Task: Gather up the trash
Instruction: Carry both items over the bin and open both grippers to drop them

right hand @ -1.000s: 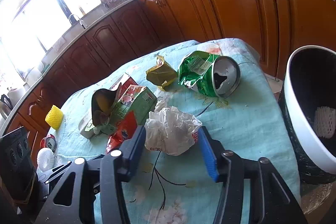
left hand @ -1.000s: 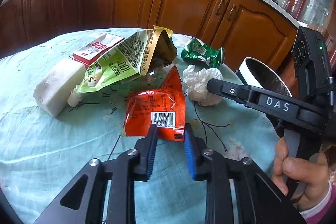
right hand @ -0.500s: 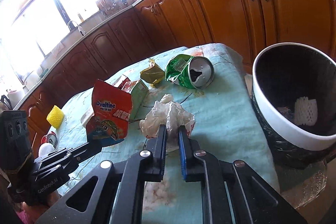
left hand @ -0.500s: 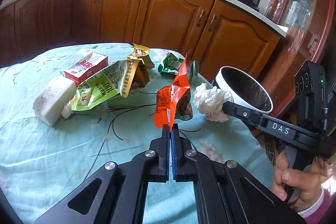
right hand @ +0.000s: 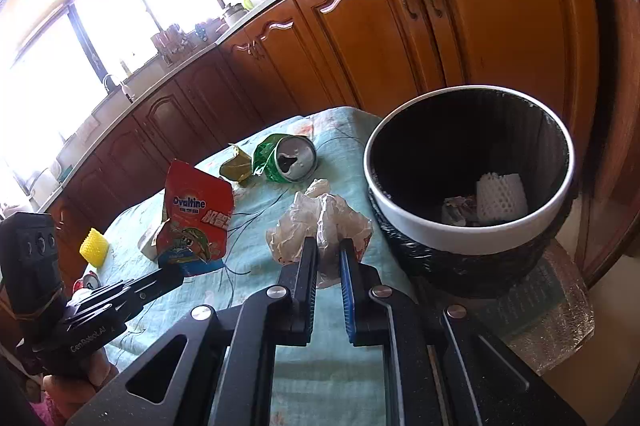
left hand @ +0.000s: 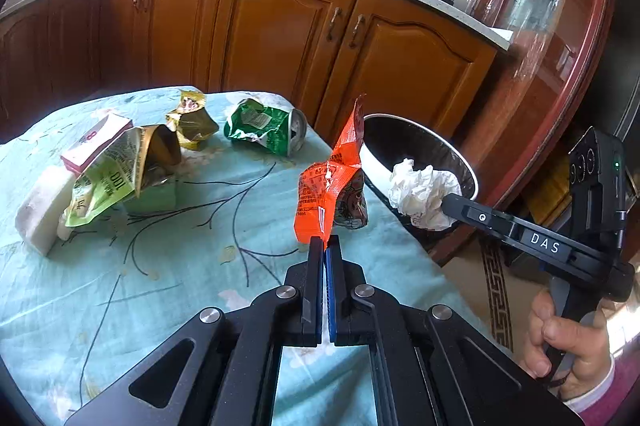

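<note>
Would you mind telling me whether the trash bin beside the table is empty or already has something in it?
Not empty. The right wrist view shows the trash bin holding a white foam net sleeve and some crumpled scraps at the bottom.

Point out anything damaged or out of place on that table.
The green can lies on its side on the tablecloth, crushed. Nearby a torn-open green snack bag sprawls over a small carton, and a crumpled gold wrapper sits behind it. All litter still to be binned; nothing looks spilled.
</note>
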The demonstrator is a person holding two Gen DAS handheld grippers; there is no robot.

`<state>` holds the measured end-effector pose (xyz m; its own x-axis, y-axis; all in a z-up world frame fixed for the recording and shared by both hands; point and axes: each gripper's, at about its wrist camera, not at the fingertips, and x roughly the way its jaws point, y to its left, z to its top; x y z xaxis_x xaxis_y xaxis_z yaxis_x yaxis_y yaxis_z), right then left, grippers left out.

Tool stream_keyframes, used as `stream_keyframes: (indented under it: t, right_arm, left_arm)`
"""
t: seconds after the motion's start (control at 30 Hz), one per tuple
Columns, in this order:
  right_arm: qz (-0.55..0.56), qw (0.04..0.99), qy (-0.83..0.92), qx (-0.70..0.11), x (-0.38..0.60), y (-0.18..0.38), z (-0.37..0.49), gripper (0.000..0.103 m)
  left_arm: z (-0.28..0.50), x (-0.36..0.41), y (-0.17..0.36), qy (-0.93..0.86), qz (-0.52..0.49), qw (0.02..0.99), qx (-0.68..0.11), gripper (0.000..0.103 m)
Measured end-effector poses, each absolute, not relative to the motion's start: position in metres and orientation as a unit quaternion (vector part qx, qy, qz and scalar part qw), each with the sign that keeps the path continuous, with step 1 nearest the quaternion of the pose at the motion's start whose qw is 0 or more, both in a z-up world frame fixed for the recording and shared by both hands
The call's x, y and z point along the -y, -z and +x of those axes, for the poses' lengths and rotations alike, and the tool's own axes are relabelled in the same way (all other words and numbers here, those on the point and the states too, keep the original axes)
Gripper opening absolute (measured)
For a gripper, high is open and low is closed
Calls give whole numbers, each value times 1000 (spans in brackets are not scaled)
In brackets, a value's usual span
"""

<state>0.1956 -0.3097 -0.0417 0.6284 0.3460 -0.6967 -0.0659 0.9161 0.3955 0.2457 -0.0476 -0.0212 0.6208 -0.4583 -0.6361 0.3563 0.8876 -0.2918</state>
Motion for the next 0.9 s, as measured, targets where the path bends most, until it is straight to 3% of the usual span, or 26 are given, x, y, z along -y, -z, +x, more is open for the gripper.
stream_keyframes:
  t: [0.9]
  right_arm:
    - [175,904,-34,-388,397,30,211,11]
  left_arm:
    - [311,164,15,271,1,883,-382,0]
